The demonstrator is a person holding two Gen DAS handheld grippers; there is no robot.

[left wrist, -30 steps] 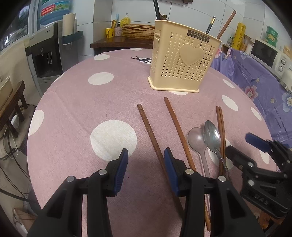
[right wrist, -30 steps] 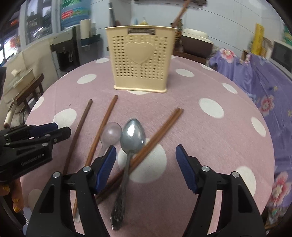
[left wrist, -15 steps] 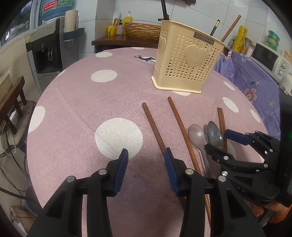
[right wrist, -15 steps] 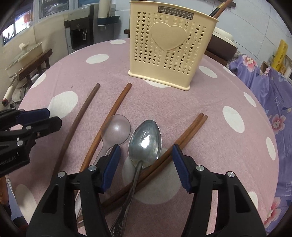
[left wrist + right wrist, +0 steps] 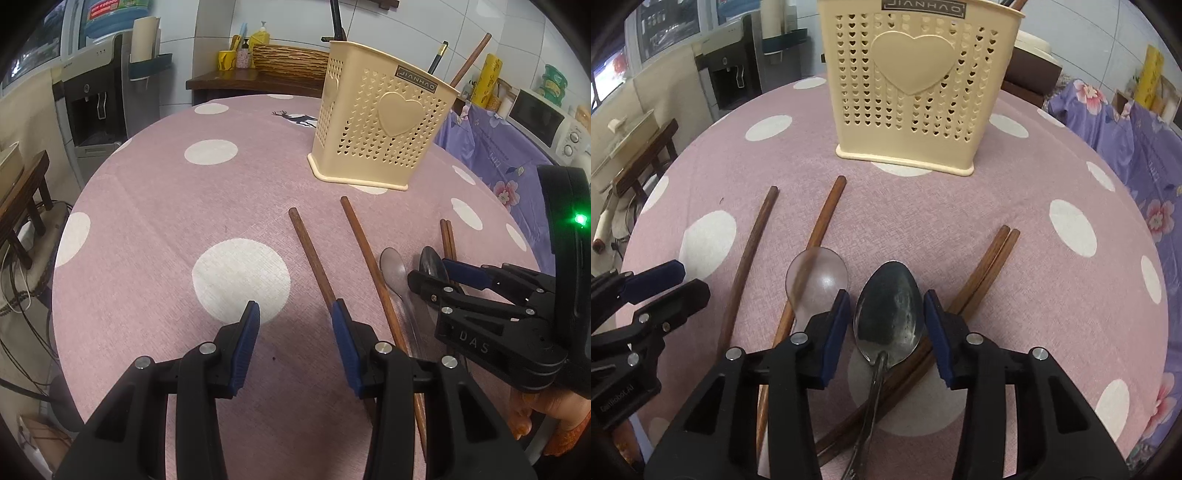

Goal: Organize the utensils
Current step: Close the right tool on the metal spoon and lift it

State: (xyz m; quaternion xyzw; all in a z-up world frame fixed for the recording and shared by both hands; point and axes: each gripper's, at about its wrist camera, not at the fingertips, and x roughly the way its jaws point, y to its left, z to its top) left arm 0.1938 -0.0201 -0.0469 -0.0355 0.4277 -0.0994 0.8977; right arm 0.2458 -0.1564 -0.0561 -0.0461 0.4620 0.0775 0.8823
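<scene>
A cream perforated utensil holder stands at the back of the pink dotted table, with a few sticks in it. A metal spoon lies across a pair of brown chopsticks. My right gripper hangs low over the spoon's bowl, its jaws closing on either side with a thin gap left. A clear plastic spoon and two single chopsticks lie to the left. My left gripper is open with only cloth between its fingers.
A water dispenser and a wooden stool stand past the table's left edge. Behind the table is a dark sideboard with bottles and a basket. A purple floral cloth and a microwave are at the right.
My right gripper has moved forward and down over the metal spoon, and its jaws have narrowed around the bowl. My left gripper has stayed where it was.
</scene>
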